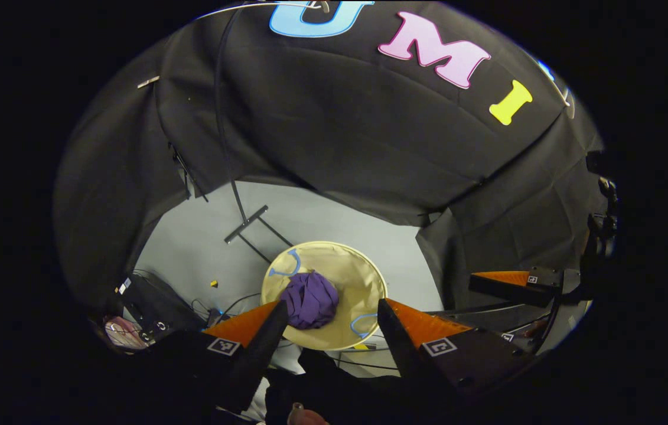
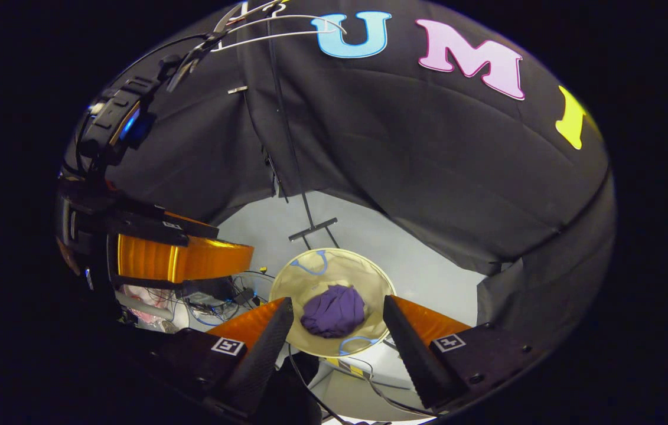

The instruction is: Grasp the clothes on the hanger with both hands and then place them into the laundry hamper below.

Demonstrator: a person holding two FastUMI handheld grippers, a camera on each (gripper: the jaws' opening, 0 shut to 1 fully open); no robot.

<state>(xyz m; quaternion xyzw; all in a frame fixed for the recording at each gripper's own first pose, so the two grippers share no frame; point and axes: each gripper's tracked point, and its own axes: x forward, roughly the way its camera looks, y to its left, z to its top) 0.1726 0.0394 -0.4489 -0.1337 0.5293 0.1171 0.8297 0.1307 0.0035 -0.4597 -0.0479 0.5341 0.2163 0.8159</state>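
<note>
The round cream laundry hamper (image 1: 363, 277) stands on the pale floor (image 1: 192, 248), and everything else sits around it. A crumpled purple garment (image 1: 310, 300) lies inside the hamper, toward the side nearer the grippers, between its two blue handles. Above the hamper, the left gripper (image 1: 329, 321) hangs with its fingers spread wide and nothing between them. In the right gripper view, the right gripper (image 2: 339, 327) likewise hovers over the hamper (image 2: 316, 277), fingers wide apart and empty, with the purple garment (image 2: 334, 311) seen down between them. Behind the hamper, a dark stand's foot (image 2: 313, 229) rests on the floor, and its pole rises to white wire hangers (image 2: 274, 23), which hang bare high above the hamper.
</note>
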